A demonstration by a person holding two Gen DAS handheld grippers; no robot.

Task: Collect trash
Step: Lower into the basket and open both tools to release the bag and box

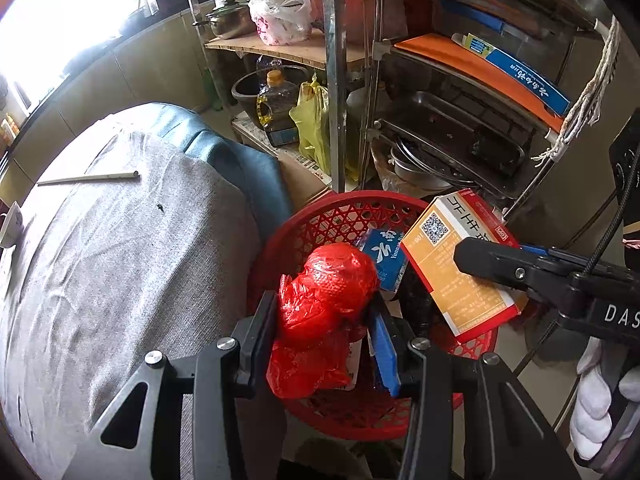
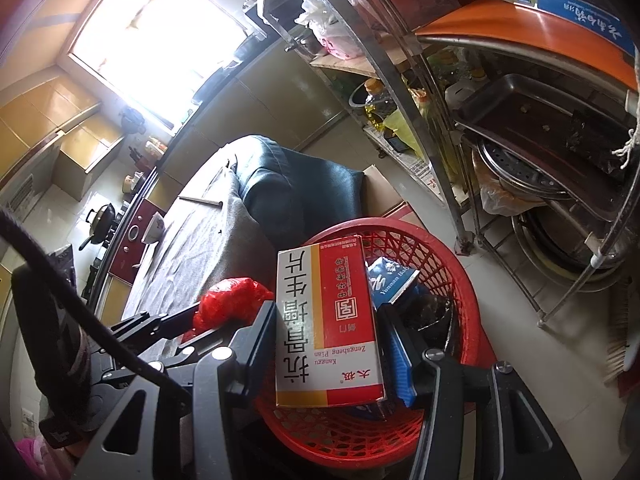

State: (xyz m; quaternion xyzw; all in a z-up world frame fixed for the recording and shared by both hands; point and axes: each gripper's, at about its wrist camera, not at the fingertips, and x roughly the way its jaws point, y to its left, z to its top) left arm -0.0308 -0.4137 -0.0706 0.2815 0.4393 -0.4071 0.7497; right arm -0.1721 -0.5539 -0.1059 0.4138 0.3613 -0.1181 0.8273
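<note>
Clamped in the left gripper (image 1: 326, 336), one crumpled red bag (image 1: 328, 292) hangs over the red basket (image 1: 320, 216). Beside it, also above the basket, the right gripper (image 2: 328, 344) squeezes one red and white box (image 2: 326, 320). Inside the basket lie one blue box (image 1: 384, 256) and something black. One chopstick (image 1: 88, 178) lies on the grey-covered surface (image 1: 120, 280) left of the basket.

Home kitchen, wok (image 2: 100, 216) on a stove, metal rack (image 1: 336, 80) with pot (image 1: 230, 16), oil bottle (image 1: 276, 100), trays
</note>
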